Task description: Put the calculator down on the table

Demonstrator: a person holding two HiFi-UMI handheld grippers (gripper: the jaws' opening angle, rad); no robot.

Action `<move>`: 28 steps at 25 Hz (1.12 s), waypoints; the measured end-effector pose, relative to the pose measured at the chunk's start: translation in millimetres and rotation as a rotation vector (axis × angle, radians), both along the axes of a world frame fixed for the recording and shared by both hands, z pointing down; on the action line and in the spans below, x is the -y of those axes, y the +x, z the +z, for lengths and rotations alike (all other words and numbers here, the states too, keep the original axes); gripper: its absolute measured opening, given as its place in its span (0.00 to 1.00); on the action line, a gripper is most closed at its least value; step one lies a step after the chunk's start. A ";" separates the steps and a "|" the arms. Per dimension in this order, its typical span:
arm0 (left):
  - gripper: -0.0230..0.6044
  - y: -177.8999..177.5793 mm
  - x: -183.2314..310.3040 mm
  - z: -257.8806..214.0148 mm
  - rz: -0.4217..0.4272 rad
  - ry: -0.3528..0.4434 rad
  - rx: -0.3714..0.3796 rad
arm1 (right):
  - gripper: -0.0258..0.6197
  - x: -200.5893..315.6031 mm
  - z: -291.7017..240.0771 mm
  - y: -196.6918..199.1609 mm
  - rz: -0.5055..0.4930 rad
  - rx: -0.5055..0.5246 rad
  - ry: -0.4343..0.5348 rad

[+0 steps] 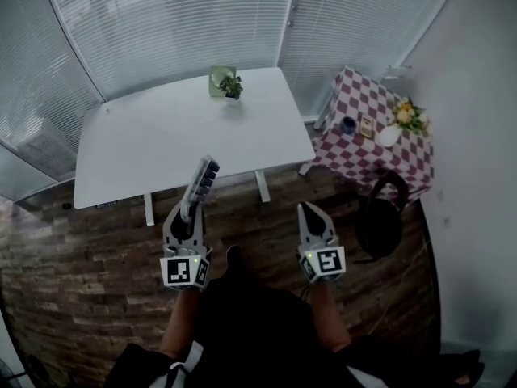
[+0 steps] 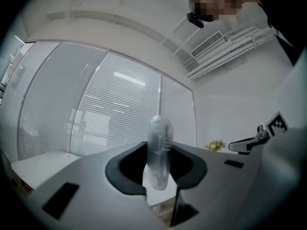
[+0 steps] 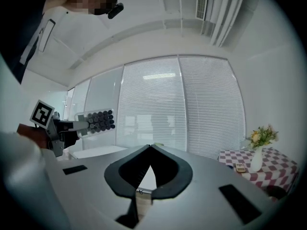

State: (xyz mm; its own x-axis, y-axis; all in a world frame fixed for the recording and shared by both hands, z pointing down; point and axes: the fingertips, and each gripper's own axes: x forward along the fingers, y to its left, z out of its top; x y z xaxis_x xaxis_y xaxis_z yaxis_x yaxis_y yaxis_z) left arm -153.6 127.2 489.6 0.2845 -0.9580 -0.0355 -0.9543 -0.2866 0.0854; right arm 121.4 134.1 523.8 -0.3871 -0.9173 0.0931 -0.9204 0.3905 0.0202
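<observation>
White table (image 1: 170, 136) stands before slatted window blinds (image 1: 161, 23).

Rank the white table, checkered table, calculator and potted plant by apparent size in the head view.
1. white table
2. checkered table
3. calculator and potted plant: they look alike, and the calculator is nearer the camera, so these stay unranked.

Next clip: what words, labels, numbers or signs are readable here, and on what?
No text reads clearly anywhere.
Keys on the calculator: too small and blurred to read.
Marker cubes on the left gripper and right gripper: black square patterns, no letters.
</observation>
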 end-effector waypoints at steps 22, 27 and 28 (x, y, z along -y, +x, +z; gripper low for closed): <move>0.20 15.7 145.5 12.2 0.171 -0.042 -0.013 | 0.05 102.4 5.5 -3.2 0.144 0.023 -0.015; 0.20 15.5 170.6 17.9 0.153 -0.053 -0.010 | 0.05 137.2 11.5 -2.5 0.115 0.034 -0.018; 0.20 14.3 177.8 17.9 0.145 -0.057 -0.008 | 0.05 146.8 10.2 -2.9 0.107 0.037 -0.012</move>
State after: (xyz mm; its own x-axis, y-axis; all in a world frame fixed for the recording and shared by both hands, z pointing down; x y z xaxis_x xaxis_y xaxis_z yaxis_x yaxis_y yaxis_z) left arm -139.3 -50.7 507.6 0.4203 -0.9072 0.0147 -0.9022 -0.4162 0.1128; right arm 118.5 -12.7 534.0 -0.2900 -0.9526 0.0917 -0.9570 0.2895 -0.0184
